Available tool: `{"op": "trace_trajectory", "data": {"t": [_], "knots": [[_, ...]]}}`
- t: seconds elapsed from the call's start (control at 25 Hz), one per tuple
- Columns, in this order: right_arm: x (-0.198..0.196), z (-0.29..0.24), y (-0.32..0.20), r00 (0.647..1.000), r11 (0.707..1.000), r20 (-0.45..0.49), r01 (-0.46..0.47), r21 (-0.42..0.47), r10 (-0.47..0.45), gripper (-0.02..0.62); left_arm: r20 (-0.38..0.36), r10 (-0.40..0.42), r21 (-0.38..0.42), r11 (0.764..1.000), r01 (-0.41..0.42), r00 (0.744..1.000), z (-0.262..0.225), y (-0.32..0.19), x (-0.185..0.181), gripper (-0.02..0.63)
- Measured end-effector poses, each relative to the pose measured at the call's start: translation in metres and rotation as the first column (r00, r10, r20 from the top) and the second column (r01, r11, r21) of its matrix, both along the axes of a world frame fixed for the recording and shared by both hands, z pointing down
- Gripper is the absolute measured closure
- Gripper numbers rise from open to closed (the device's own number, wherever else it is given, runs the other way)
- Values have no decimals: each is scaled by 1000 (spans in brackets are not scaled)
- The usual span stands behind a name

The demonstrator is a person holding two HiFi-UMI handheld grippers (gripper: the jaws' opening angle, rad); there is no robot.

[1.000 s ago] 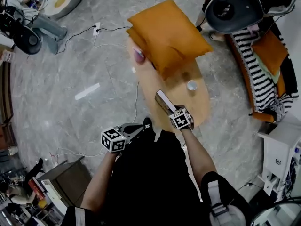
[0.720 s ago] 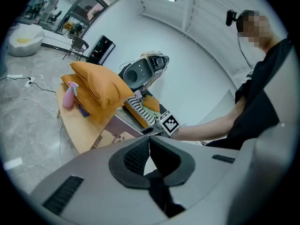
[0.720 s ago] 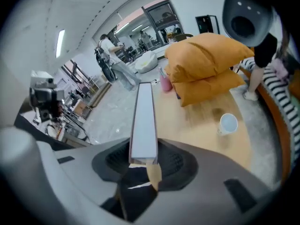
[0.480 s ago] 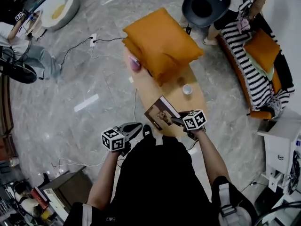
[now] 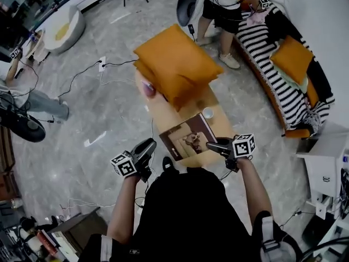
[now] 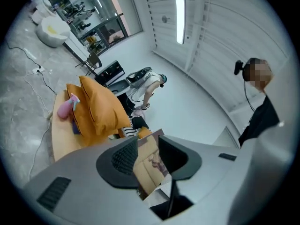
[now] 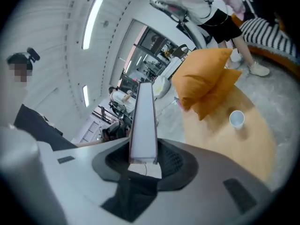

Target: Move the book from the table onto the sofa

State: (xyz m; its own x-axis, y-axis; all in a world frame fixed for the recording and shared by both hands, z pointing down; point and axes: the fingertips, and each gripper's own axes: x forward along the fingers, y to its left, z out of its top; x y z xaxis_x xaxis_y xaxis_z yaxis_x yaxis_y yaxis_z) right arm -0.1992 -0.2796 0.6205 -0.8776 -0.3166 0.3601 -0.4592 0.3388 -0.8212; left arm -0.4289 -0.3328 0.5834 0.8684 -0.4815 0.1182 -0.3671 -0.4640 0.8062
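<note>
The book is clamped in the right gripper, whose jaws are closed on its right-hand edge. It sticks out to that gripper's left, cover up, over the near end of the table. In the right gripper view the book runs edge-on straight out from between the pads of the right gripper.

The left gripper sits just off the book's near left corner. Its jaws have just been opening and now stand apart. In the left gripper view the book shows through the gap of the left gripper, but the pads press on nothing.

Ahead of the right gripper, near it, a cup stands on the table. Further ahead lie stacked orange cushions, with a pink thing beside them. Well off to the right gripper's right is the striped sofa. A person stands beyond the table's far end.
</note>
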Motion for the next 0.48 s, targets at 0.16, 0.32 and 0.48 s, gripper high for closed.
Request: {"op": "trace_trajectory", "data": {"t": [0.16, 0.32, 0.48], "knots": [[17, -30, 4, 990, 998, 136, -45, 33, 40, 442, -33, -5, -27, 1000, 4, 999, 2, -4, 11, 402], [20, -53, 13, 968, 997, 252, -23, 73, 4, 442, -87, 2, -70, 997, -8, 996, 4, 0, 26, 382], [18, -63, 22, 946, 997, 323, 13, 82, -39, 442, -141, 56, -73, 995, -67, 988, -2, 10, 46, 382]]}}
